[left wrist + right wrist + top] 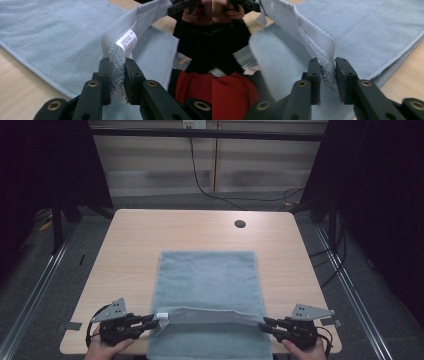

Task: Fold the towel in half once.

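In the high view, a blue-grey towel (207,290) is spread on the wooden table (140,235), and its near edge is held raised as a low ridge between the left gripper (152,321) and the right gripper (266,324). The step in hand is judged to be a fold, with the near edge gripped at both corners.

In the left gripper view, the left corner of the towel (117,67), just below its white label (127,41), is seen between the narrowly parted jaws, and contact with the cloth is kept by both pads.

In the right gripper view, the opposite corner (327,72) is pinched likewise, the jaws being only slightly apart.

For the next move, an even lift and a forward carry of both corners are called for, so that the edge is kept taut and laid squarely on the far half.
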`<state>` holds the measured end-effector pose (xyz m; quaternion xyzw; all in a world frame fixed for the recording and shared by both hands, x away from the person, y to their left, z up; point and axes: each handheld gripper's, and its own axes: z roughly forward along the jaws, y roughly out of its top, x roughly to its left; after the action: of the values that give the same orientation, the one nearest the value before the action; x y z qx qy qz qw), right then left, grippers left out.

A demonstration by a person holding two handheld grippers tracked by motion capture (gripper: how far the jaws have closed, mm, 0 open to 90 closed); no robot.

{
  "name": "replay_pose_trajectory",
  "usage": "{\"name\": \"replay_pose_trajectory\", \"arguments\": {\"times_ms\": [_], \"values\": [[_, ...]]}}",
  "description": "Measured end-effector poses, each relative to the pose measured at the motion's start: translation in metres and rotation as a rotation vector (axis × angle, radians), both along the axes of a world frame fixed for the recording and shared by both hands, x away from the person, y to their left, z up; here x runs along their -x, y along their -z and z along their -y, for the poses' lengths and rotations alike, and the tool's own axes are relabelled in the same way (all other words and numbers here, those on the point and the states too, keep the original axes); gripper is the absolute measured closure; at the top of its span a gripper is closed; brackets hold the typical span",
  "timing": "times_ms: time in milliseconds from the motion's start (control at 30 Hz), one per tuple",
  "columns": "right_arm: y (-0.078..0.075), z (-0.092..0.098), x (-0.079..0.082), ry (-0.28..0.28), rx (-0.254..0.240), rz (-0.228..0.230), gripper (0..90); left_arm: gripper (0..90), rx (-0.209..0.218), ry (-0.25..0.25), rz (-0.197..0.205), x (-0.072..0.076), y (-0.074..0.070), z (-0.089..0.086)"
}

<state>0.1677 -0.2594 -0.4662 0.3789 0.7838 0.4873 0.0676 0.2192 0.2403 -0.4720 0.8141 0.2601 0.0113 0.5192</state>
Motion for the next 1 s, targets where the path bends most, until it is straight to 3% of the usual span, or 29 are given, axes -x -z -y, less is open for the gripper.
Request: {"name": "replay_pose_trajectory", "arguments": {"times_ms": [133, 200, 367, 733, 1000], "values": [[0.000, 0.003, 0.014, -0.007, -0.011, 0.002, 64.3, 70.8, 0.044, 0.012, 0.007, 0.010, -0.004, -0.006], [-0.002, 0.007, 0.016, -0.007, -0.047, -0.003, 61.9, 68.5, 0.064, 0.003, 0.020, 0.010, -0.010, -0.009], [-0.009, 0.011, 0.008, 0.005, -0.078, 0.024, 60.3, 63.4, 0.079, -0.042, 0.033, -0.008, -0.015, -0.009], [-0.005, -0.013, -0.063, 0.010, -0.011, 0.030, 58.9, 54.5, -0.005, -0.100, -0.019, -0.072, -0.008, 0.014], [-0.007, -0.030, -0.121, 0.026, -0.012, 0.030, 56.0, 52.3, -0.049, -0.172, -0.054, -0.119, -0.002, 0.026]]}}
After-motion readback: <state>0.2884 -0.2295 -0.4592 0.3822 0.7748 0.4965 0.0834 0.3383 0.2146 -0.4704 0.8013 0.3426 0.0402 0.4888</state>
